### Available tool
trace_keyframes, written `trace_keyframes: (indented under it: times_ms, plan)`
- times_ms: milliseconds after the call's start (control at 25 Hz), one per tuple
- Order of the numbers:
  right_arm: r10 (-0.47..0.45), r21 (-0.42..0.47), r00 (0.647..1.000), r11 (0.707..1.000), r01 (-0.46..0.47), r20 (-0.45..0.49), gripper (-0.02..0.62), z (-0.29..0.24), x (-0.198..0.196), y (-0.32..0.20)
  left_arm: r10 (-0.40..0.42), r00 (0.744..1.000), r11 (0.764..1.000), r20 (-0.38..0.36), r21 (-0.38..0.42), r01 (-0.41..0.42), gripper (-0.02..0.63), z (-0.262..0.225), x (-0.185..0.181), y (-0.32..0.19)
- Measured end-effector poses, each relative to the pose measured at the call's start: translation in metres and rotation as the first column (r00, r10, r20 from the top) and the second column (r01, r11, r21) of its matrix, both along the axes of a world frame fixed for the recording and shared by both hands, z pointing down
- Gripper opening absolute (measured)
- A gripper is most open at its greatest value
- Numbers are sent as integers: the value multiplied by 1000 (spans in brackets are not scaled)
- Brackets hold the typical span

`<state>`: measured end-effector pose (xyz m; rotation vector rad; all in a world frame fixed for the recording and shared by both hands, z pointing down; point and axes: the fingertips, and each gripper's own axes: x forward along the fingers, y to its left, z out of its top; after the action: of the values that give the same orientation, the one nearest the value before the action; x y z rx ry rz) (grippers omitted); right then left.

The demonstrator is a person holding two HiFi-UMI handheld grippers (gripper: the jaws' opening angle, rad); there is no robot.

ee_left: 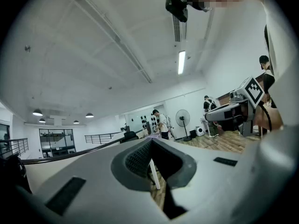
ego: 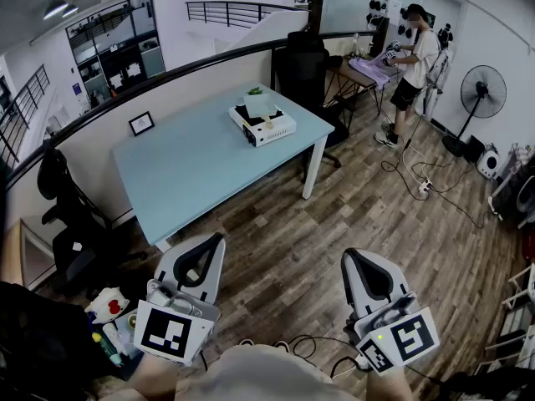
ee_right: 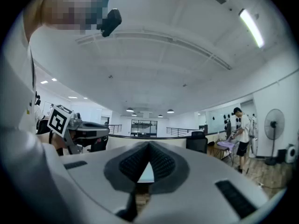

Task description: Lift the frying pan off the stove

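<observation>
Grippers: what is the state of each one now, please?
Left gripper: closed, holding nothing.
Right gripper: closed, holding nothing.

Stove (ego: 272, 132) on light-blue table (ego: 188, 174)

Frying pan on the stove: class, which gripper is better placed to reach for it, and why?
Left, marginally. The left gripper and the right gripper are both shut, empty and far back over the floor, but the left lines up more closely with the stove on the table.
</observation>
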<state>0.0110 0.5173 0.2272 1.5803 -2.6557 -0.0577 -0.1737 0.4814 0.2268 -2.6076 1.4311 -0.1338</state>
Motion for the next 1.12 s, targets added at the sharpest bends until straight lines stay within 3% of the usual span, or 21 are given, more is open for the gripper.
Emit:
trace_keyframes:
  times_ms: [720,920,1000,1120]
  plan:
    - [-35,-28,998,999,37,50,3,19,57,5,-49,999,999,13,-14,49,3,19,54,16]
    - [-39,-41,998,998,42,54,3,24,70,7,-116,993,993,-21,10,116,11,13,51,16]
    - [-41,-40,998,998,43,57,3,25,73,5,-147,989,988,-32,44,148,356,6,50,11]
    - [-38,-38,997,998,41,64,3,26,78,-2,-197,980,975,-34,102,200,421,0,48,2]
